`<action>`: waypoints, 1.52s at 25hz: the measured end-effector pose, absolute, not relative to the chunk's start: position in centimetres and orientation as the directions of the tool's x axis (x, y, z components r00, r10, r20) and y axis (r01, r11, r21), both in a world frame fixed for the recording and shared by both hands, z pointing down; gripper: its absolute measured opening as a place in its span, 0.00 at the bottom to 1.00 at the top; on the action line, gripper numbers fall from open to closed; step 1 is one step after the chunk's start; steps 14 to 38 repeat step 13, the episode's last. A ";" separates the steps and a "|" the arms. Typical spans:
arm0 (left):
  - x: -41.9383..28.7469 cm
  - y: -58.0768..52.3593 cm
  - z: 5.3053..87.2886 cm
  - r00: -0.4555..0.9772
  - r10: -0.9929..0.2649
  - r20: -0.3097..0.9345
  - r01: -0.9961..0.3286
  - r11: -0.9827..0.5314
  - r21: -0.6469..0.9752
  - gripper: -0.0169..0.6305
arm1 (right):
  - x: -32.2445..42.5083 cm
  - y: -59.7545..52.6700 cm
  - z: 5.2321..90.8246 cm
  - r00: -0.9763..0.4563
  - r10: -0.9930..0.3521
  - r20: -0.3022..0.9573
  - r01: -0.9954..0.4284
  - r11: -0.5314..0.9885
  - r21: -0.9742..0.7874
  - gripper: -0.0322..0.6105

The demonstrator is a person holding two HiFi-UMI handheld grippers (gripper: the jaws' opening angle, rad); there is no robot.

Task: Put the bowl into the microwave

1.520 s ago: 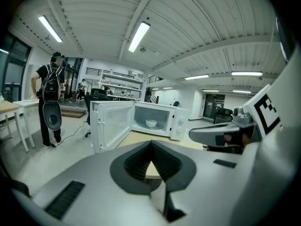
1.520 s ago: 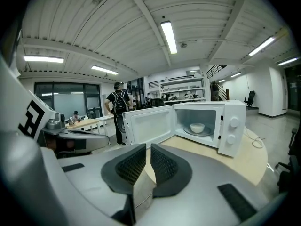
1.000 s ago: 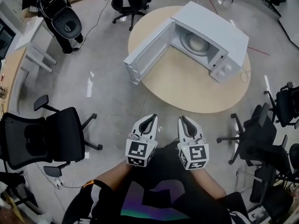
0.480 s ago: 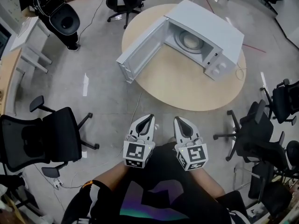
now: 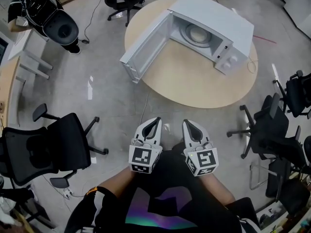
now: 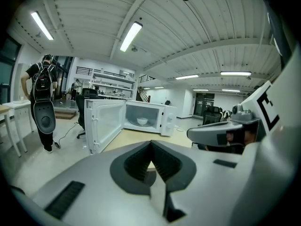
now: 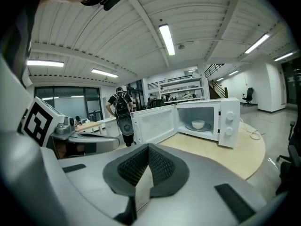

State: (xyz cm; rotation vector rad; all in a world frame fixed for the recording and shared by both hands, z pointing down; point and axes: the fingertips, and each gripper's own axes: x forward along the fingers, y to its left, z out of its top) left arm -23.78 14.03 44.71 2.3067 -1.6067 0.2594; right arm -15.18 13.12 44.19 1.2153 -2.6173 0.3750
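**Bowl in microwave, both grippers shut and empty**

- The small white bowl is seen inside the white microwave oven, seated on the round glass turntable, roughly centred in the cavity.
- The microwave's door is swung wide open to the left of the cavity in the head view. Its free end is seen reaching past the table rim.
- Two round knobs are stacked on the panel to the right of the cavity.
- The microwave is set on a round light-wood table.
- The left gripper has its jaws pressed together tip to tip. Nothing is gripped between them.
- The right gripper is in the same state, with jaws fully closed and nothing held.
- Both grippers are held side by side close to the person's torso. They are pointed toward the microwave and kept well apart from the table.
- A black office chair is parked on the grey floor at the left.
- A person carrying a black back-mounted rig is seen standing in the background, beyond the open door.
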 end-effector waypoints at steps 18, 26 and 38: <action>-25.1 14.9 44.5 0.369 -0.875 0.314 -0.929 -0.336 0.155 0.10 | -15.9 14.2 44.1 -0.609 -0.723 0.326 -0.784 0.610 -0.111 0.07; -25.1 14.9 44.5 0.369 -0.875 0.314 -0.929 -0.336 0.155 0.10 | -15.9 14.2 44.1 -0.609 -0.723 0.326 -0.784 0.610 -0.111 0.07; -25.1 14.9 44.5 0.369 -0.875 0.314 -0.929 -0.336 0.155 0.10 | -15.9 14.2 44.1 -0.609 -0.723 0.326 -0.784 0.610 -0.111 0.07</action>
